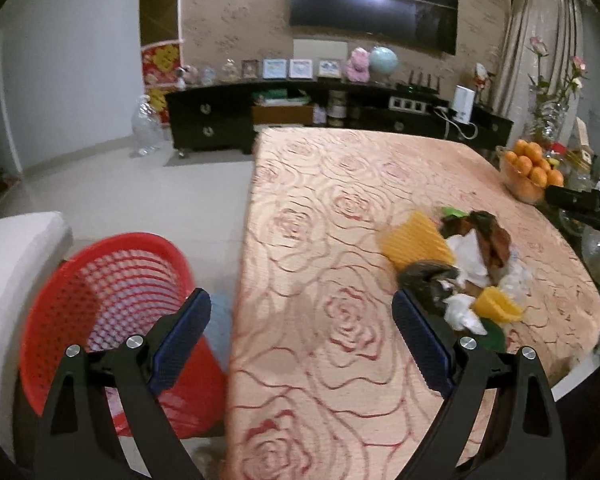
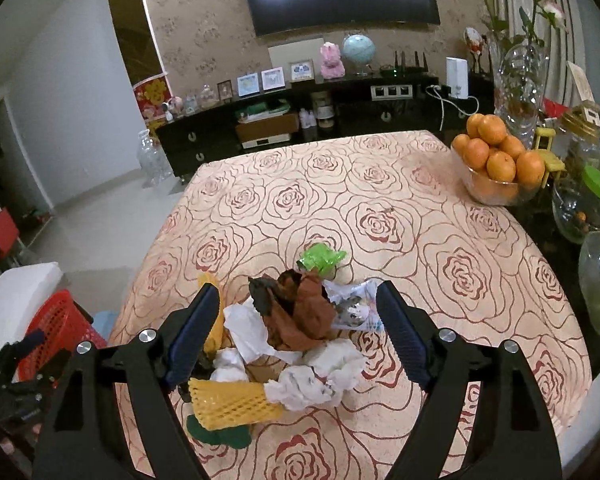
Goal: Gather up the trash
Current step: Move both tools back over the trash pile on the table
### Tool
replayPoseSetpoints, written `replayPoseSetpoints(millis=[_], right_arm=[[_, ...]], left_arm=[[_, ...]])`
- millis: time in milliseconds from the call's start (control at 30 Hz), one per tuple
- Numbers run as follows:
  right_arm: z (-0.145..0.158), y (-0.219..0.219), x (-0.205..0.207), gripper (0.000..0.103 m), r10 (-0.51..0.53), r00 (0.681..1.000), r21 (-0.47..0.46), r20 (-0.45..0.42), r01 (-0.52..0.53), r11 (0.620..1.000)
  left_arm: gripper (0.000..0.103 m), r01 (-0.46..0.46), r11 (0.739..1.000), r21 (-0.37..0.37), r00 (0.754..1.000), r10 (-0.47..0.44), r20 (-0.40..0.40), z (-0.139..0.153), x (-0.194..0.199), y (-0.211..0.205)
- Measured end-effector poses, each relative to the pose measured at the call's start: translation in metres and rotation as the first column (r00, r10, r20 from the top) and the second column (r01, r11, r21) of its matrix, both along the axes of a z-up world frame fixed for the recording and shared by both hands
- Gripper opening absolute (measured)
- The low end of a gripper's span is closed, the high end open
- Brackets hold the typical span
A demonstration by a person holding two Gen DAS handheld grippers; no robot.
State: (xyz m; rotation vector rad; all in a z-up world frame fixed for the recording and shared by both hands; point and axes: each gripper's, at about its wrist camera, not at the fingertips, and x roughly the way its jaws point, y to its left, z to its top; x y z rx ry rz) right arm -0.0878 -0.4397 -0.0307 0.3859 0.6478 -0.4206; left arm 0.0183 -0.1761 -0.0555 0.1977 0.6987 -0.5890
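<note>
Right under the right hand-held gripper point(image 2: 296, 320) sits the trash point(image 2: 296, 320) on the desk point(image 2: 460, 240). Jaws wide open, nothing held. Left hand-held gripper point(image 1: 302, 328) is wide open and empty too, bin point(image 1: 100, 280) just left of it.

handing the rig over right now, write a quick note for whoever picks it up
Left gripper: open, empty, hanging over the table edge between the red mesh basket on the floor and the trash pile.
Right gripper: open, empty, fingers either side of the trash pile, not closed on anything.
Pile on the rose tablecloth: brown crumpled paper, white tissues, yellow foam net, green wrapper.
Done: nothing visible in the basket.
Left: grasp each piece and drop it in the basket. Leave the bowl of oranges.
</note>
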Motion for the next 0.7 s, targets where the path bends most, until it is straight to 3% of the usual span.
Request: replayPoseSetpoints(millis=[133, 333, 533, 600, 700], right_arm=[[0.000, 0.000, 0.000, 0.078, 0.002, 1.000, 0.003, 0.000, -0.002, 1.000], [-0.002, -0.001, 0.000, 0.078, 0.004, 1.000, 0.016, -0.006, -0.004, 1.000], [-0.005, -0.006, -0.003, 0.078, -0.004, 1.000, 0.036, -0.008, 0.004, 0.999], [-0.006, -0.009, -0.005, 0.078, -0.009, 1.000, 0.048, -0.006, 0.009, 0.999], [-0.008, -0.012, -0.006, 0.078, -0.011, 1.000, 0.064, -0.005, 0.011, 0.998]], left_arm=[[0.089, 0.034, 0.999, -0.008, 0.998, -0.034, -0.044, -0.008, 0.001, -0.021], [0.088, 0.103, 0.994, 0.045, 0.993, -0.101, -0.056, -0.021, -0.002, -0.062], [0.087, 0.160, 0.986, 0.035, 0.981, -0.156, -0.113, -0.040, 0.003, -0.099], [0.080, 0.185, 0.982, 0.037, 0.973, -0.178, -0.146, -0.051, 0.004, -0.113], [0.060, 0.205, 0.977, 0.051, 0.964, -0.193, -0.183, -0.068, 0.007, -0.126]])
